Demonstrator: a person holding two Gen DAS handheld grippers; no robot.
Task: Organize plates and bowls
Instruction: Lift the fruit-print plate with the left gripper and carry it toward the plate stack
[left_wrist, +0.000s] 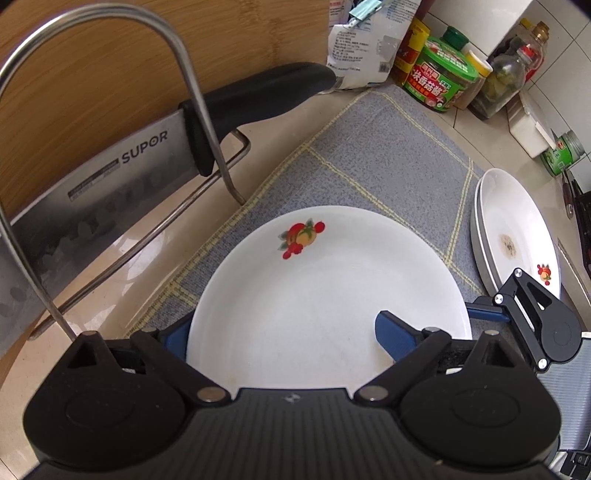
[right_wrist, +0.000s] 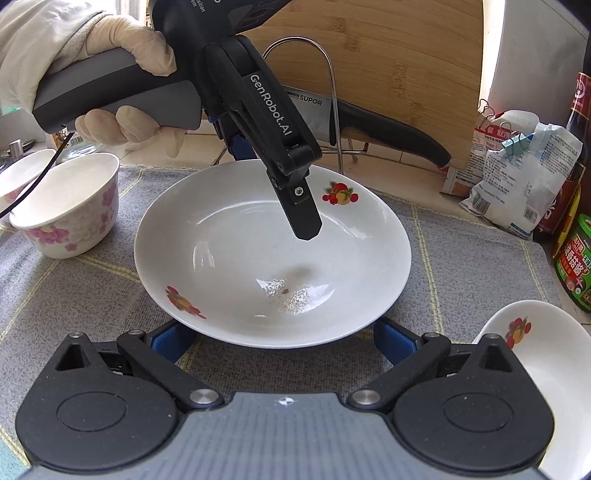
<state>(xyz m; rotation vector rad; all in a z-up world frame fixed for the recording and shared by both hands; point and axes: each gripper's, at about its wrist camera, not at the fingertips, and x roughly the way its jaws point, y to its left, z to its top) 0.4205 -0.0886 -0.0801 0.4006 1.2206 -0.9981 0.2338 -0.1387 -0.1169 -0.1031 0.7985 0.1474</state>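
Steeply tilted, the left gripper (right_wrist: 258, 192) straddles the plate (right_wrist: 236, 258) rim—jaws spread, seemingly not pinching—gloved hand (right_wrist: 122, 85) gripping.

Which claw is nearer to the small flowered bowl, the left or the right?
Left. The left claw hangs over the fruit-print plate, with the flowered bowl just beyond the plate's rim. The right claw is at the plate's near edge, farther from the bowl.

Left tool's (left_wrist: 280, 332) near finger behind the plate (left_wrist: 314, 288) rim; cleaver (left_wrist: 92, 184) blade cropped.
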